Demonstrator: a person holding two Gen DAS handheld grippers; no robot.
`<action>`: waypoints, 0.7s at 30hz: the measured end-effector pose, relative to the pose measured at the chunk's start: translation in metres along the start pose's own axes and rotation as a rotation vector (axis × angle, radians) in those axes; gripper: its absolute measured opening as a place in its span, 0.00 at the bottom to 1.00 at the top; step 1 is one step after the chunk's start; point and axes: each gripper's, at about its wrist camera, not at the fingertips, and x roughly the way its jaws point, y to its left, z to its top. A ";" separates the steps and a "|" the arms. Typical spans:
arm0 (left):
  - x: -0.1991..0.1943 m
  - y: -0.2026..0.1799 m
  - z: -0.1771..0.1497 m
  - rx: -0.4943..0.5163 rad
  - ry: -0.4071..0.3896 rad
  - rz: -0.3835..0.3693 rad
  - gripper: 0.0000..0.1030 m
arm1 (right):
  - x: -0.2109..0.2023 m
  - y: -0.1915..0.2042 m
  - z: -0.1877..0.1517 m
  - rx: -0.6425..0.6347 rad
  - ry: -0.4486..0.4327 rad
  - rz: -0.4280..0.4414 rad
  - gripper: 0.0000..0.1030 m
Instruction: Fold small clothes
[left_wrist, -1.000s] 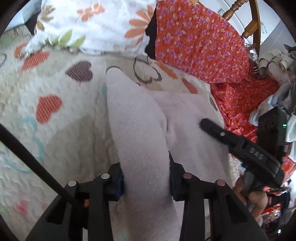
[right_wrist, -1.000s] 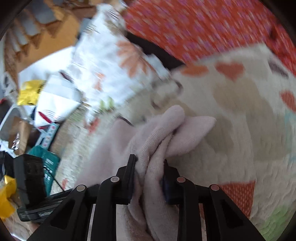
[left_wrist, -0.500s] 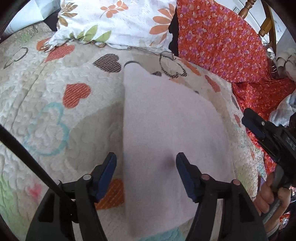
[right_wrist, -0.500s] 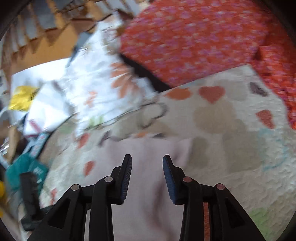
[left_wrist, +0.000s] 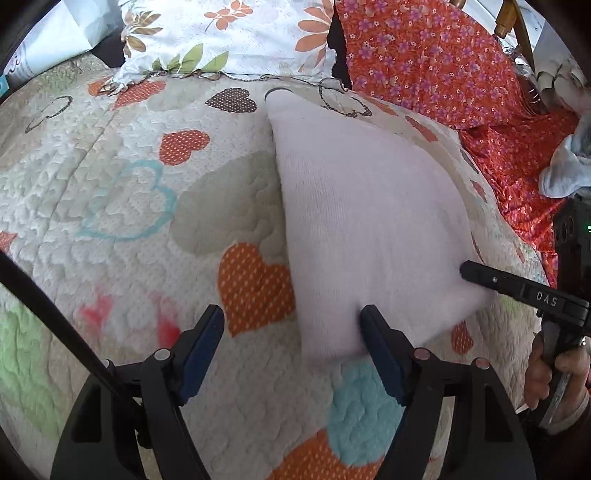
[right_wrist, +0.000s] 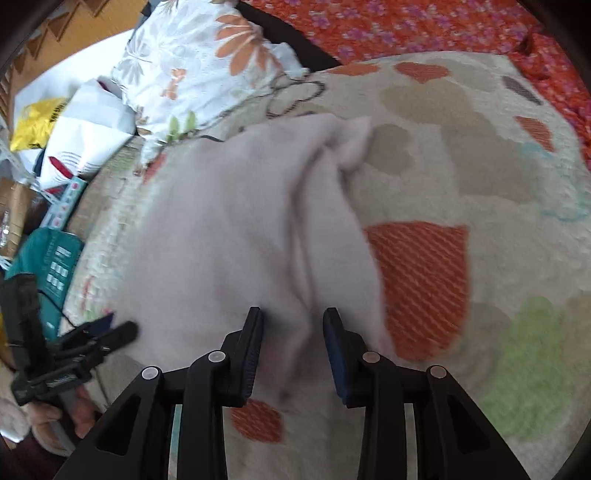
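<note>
A pale pink knit garment (left_wrist: 362, 206) lies flat on the heart-patterned quilt (left_wrist: 122, 206). My left gripper (left_wrist: 291, 325) is open and empty above the garment's near left corner. My right gripper shows in the left wrist view (left_wrist: 476, 275) at the garment's right edge. In the right wrist view the garment (right_wrist: 229, 229) has a raised fold along its right side, and my right gripper (right_wrist: 293, 321) is open, its fingers either side of that fold. My left gripper shows there at the far left (right_wrist: 110, 330).
A floral pillow (left_wrist: 229, 37) and an orange flowered cloth (left_wrist: 443, 59) lie at the quilt's far side. Grey-white clothes (left_wrist: 565, 166) are piled at the right. Bags and a teal box (right_wrist: 48, 254) sit beyond the quilt's left edge.
Both grippers let go of the pink garment and opened. The garment went from bunched and held up to lying spread on the quilt. Both grippers drew back toward its near edge.
</note>
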 end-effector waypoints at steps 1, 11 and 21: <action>-0.002 -0.001 -0.002 0.005 -0.004 0.005 0.73 | -0.004 -0.003 0.000 0.009 -0.006 -0.003 0.36; -0.060 -0.014 -0.012 0.056 -0.238 0.163 0.77 | -0.053 -0.026 0.010 0.102 -0.171 -0.107 0.46; -0.132 -0.023 -0.029 0.105 -0.601 0.411 1.00 | -0.065 -0.032 0.012 0.125 -0.221 -0.121 0.47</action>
